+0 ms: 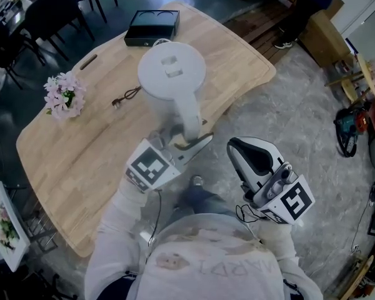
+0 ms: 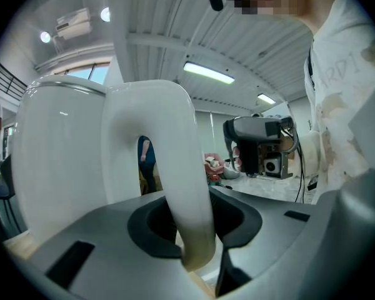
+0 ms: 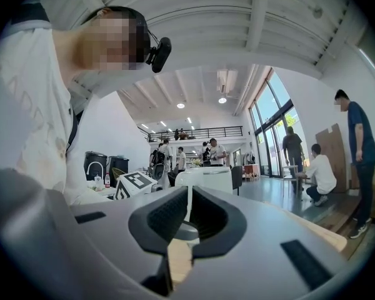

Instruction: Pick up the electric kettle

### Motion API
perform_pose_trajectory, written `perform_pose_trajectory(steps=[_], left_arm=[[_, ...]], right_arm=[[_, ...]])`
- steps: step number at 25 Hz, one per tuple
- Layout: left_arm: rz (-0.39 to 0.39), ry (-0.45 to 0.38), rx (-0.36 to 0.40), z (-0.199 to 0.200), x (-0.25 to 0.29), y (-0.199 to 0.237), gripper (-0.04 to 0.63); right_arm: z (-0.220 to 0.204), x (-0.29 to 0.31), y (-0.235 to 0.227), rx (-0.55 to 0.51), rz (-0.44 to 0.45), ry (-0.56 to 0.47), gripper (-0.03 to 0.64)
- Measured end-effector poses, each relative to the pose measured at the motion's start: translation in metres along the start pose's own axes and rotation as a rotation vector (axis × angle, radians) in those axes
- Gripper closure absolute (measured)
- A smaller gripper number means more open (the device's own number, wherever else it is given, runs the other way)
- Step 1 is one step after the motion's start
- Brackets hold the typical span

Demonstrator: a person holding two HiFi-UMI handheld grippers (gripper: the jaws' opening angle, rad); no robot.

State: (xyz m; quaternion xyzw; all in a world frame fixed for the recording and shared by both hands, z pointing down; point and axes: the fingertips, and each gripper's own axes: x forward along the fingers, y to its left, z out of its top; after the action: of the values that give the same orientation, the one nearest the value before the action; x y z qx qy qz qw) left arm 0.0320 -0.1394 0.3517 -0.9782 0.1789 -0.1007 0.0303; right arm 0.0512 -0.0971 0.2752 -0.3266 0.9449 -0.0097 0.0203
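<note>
**One kettle, gripped by its handle in the left fingers**

Nearest the head camera is the person's pale shirt [image 1: 206,255], with two sleeved arms reaching forward, each carrying one gripper with one square-marker cube. The left gripper [image 1: 186,144] is clamped on the single white electric kettle [image 1: 170,74]. In the left gripper view its two grey fingers [image 2: 100,242] press from either side on the lower part of the kettle's looped handle [image 2: 175,167]. The kettle stands upright over the near edge of the wooden surface [image 1: 81,142], its round lid facing up. Its base is hidden from above, so contact with the wood cannot be told.

The right gripper [image 1: 239,149] is off the surface's edge, over the grey floor, well apart from the kettle. Its fingers [image 3: 175,217] are drawn together to a thin slit with nothing between them.

Also on the surface are one black box [image 1: 152,27] at the far edge, one bunch of pink flowers [image 1: 65,95] at the left, and one loose dark cord [image 1: 126,97] between flowers and kettle.
</note>
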Motion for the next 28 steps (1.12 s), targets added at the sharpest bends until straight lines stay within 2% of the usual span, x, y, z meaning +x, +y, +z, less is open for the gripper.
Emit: perform_pose_trajectory(steps=[6,11,16,28], left_arm=[[0.01,0.012,0.066,0.022,-0.034,-0.037,0.488],[0.011,0.002,0.056,0.038,-0.066,-0.073,0.488],[-0.006,0.022,0.093,0.041,-0.097,-0.121,0.488],[-0.032,-0.03,0.097,0.06,-0.16,-0.218,0.486]], right_arm=[[0.01,-0.008,0.032,-0.01,0.019,-0.028,0.588],[0.017,-0.018,0.067,-0.013,0.031,-0.053,0.588],[0.02,-0.034,0.108,-0.016,0.036,-0.075,0.588],[0.026,-0.067,0.196,-0.052,0.041,-0.079,0.588]])
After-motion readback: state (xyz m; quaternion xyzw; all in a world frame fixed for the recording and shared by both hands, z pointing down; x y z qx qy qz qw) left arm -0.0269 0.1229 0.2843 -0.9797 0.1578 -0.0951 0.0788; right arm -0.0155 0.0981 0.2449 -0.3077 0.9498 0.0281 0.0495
